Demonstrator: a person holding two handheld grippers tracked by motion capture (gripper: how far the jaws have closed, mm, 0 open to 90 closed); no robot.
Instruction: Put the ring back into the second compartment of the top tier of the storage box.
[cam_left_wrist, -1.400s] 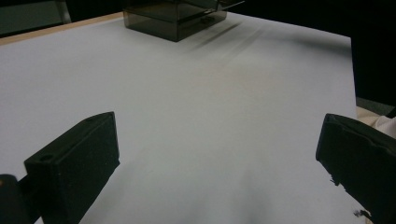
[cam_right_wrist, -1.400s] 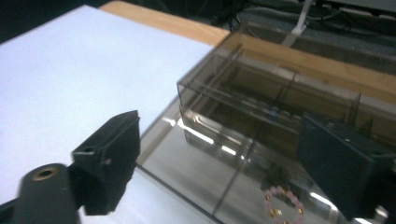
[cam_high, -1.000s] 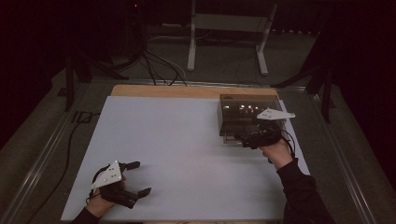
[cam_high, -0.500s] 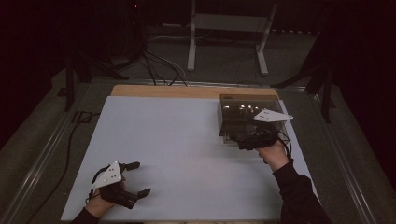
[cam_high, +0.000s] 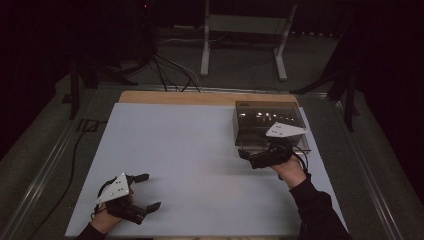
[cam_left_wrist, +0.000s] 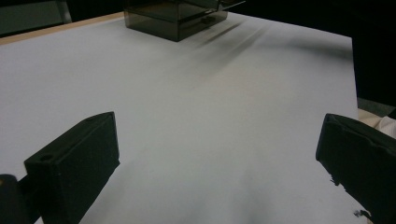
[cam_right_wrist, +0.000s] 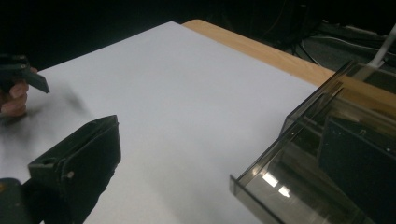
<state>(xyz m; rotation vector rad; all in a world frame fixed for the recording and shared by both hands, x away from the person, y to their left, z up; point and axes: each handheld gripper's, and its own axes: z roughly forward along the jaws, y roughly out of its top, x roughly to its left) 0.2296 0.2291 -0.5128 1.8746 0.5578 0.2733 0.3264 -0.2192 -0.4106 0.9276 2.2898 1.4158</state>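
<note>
Near the table's right edge, my right gripper (cam_high: 250, 156), jaws spread, straddles the smoky box's drawer (cam_right_wrist: 299, 186); next, clamp it.

Wooden table (cam_high: 200, 97), bare along far edge. Top covered by white sheet (cam_high: 200, 160), flat, reaching near edge and both sides. Smoky clear box (cam_high: 267, 122) resting directly on sheet at far right, its drawer (cam_right_wrist: 299, 186) pulled out toward near side. Left gripper (cam_high: 141, 192) low over sheet at near left, contact not determinable, jaws spread wide. Right gripper (cam_high: 250, 157) at drawer front, jaws spread, one inside drawer.
</note>
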